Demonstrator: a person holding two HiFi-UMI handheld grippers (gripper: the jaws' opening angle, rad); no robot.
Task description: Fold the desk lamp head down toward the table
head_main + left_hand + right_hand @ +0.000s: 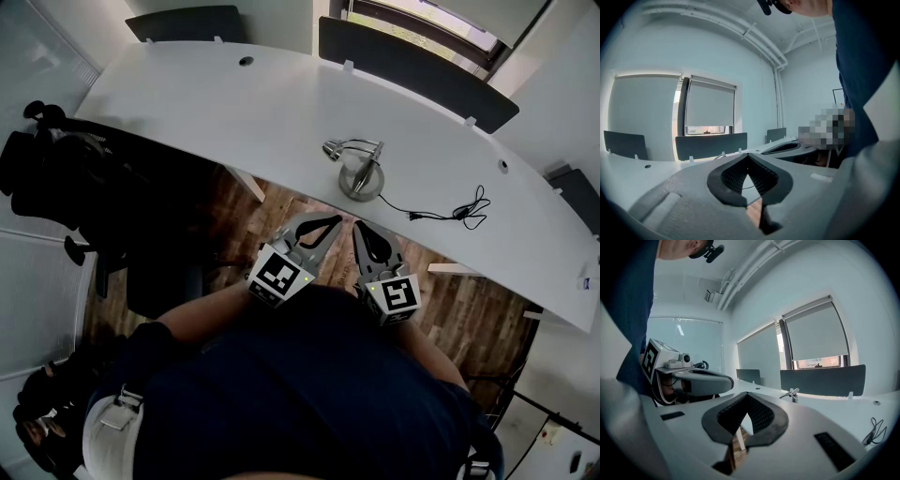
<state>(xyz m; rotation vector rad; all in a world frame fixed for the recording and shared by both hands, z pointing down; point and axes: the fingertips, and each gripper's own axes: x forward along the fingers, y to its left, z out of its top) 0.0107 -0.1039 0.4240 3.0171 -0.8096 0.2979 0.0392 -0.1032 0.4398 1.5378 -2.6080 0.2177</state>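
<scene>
A small chrome desk lamp (360, 171) stands on the white curved table (234, 112) near its front edge, with its head (332, 148) out to the left of the round base. Its black cable (450, 214) trails right along the tabletop. Both grippers hang close to the person's body, short of the table edge and over the wooden floor. My left gripper (334, 221) (749, 155) is shut with nothing in it. My right gripper (360, 226) (747, 394) is also shut and empty. In the right gripper view the lamp (793, 393) stands straight beyond the jaws, well apart from them.
Dark divider panels (412, 73) stand along the table's far edge. A black office chair (56, 169) sits at the left under the table end. The left gripper (693, 380) shows beside the right one, and the coiled cable (874, 430) lies far right.
</scene>
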